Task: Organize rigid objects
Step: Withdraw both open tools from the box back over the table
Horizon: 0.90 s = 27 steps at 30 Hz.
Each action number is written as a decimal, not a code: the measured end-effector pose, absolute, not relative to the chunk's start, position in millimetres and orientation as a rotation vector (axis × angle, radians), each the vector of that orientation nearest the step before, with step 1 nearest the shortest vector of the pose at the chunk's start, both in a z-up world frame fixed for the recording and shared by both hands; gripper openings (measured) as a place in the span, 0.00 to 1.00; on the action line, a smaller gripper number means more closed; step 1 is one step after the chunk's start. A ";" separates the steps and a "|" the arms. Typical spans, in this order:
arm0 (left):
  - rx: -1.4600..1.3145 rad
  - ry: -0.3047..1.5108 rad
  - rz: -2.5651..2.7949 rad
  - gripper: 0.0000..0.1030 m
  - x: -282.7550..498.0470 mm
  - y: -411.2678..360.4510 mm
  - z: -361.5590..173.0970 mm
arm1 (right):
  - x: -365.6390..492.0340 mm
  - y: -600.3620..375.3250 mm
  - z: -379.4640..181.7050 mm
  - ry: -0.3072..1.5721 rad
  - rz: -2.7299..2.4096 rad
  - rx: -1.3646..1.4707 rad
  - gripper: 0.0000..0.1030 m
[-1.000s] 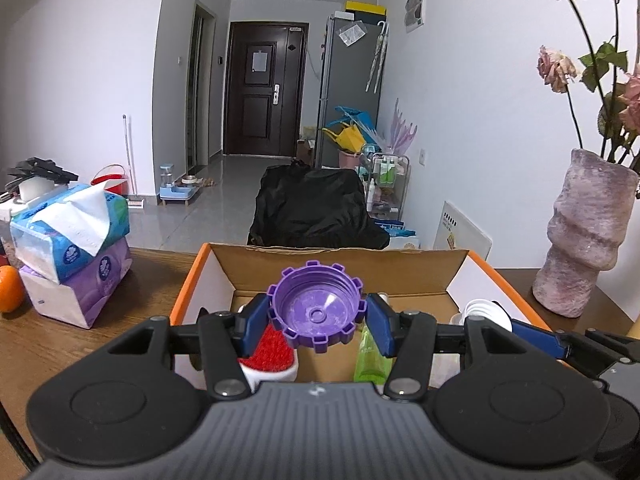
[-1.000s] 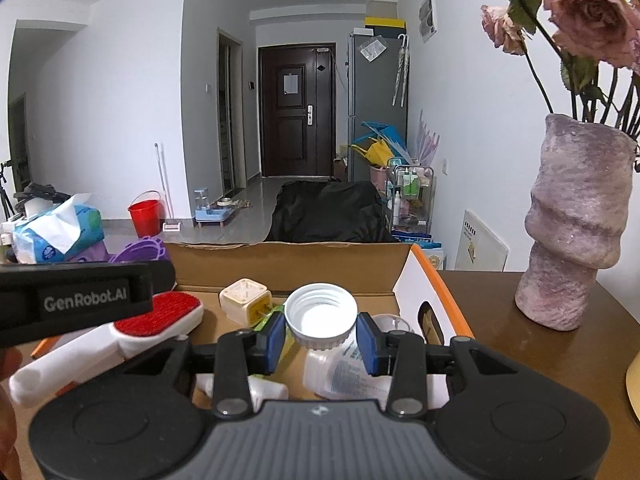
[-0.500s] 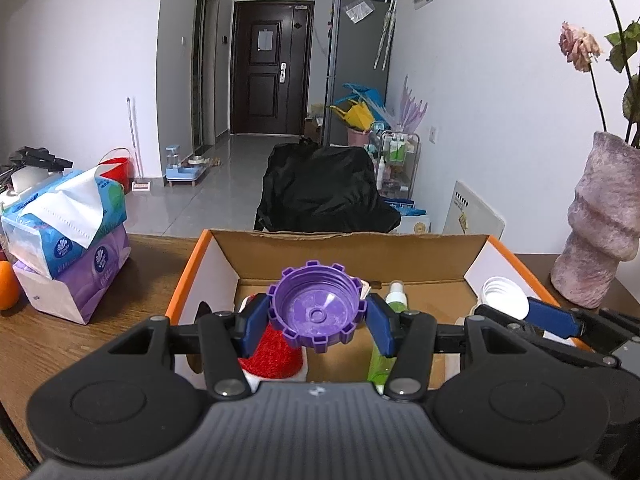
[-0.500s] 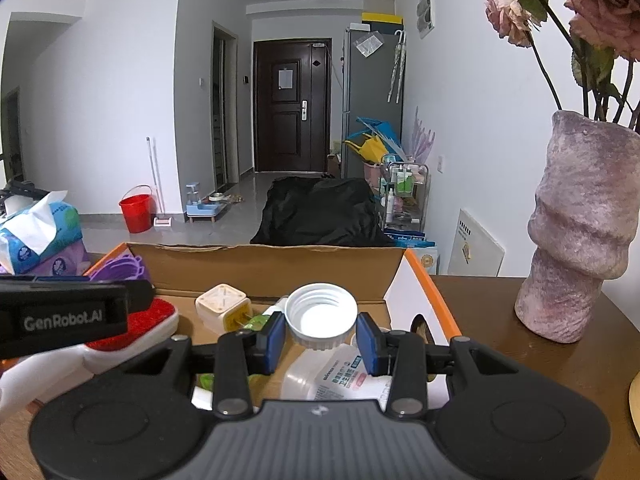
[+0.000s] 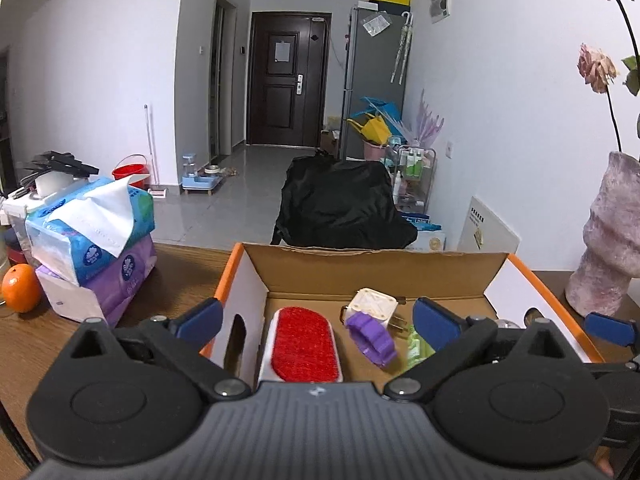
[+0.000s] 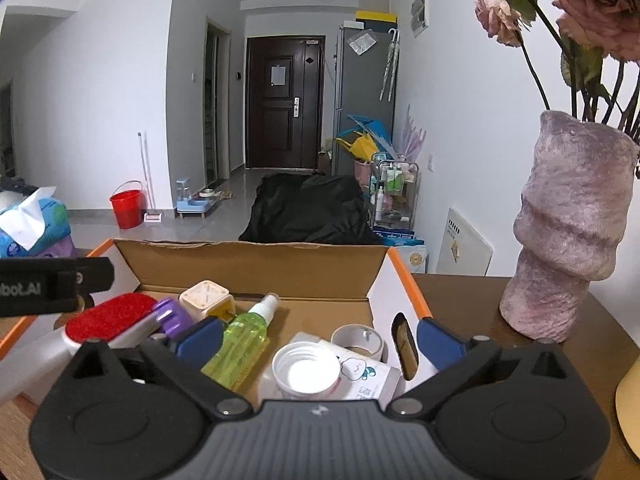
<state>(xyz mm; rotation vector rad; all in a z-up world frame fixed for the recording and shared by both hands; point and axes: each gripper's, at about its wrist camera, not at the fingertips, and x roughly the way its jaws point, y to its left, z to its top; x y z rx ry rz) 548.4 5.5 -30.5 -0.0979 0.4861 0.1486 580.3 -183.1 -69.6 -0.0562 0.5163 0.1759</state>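
Both hand-held grippers, left [image 5: 316,318] and right [image 6: 320,336], are seen with jaws just opened and released; the purple lid [image 5: 371,339] and white lid [image 6: 306,367] lie in the cardboard box [image 6: 256,266], judged light, stiff, best gripped across their rims

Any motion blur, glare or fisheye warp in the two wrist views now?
Left wrist: purple cap smeared, rest sharp; door frame bows; corners vignetted black. Right wrist: sharp overall, white cap glares at its centre; vase stretched at the edge.
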 end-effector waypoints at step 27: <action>-0.070 0.414 0.150 1.00 489.9 12.4 -5.3 | 523.5 -210.1 -41.7 0.455 0.163 -0.023 1.00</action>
